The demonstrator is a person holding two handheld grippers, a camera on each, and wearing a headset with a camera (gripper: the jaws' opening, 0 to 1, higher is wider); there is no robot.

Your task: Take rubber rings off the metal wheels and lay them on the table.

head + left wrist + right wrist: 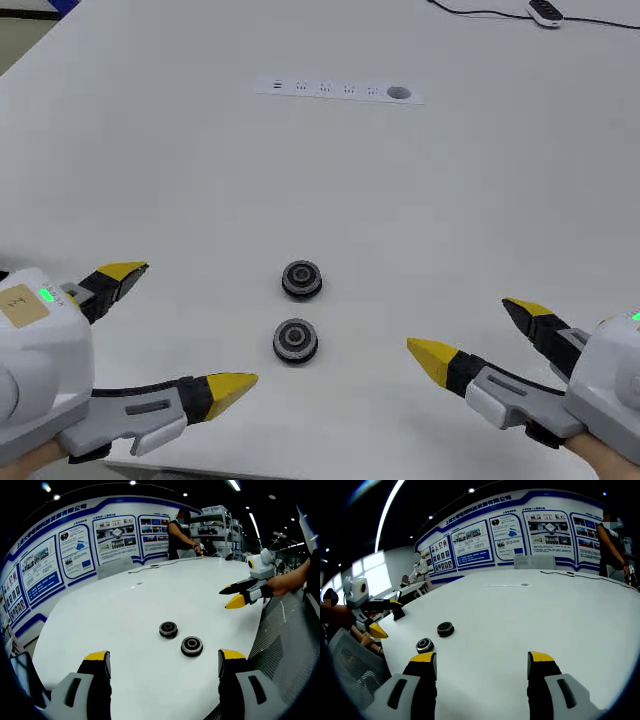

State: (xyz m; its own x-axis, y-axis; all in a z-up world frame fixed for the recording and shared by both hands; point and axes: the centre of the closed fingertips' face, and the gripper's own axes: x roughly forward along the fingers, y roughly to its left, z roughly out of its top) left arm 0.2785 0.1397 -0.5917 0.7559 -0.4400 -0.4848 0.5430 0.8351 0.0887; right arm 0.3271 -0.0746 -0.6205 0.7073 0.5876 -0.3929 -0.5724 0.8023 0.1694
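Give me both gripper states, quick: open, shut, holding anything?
Left gripper: open, holding nothing.
Right gripper: open, holding nothing.

Head view: the left gripper (185, 325) body is cut off by the left and bottom edges, the right gripper (467, 328) body by the right and bottom edges. On the near wheel (296, 341) and far wheel (302, 279), where rubber meets metal is too small to tell. The power strip (340, 90) markings are illegible. The black cable (480, 13) is cut off at the far edge. Right gripper view: the wall posters (550, 527) carry unreadable text.
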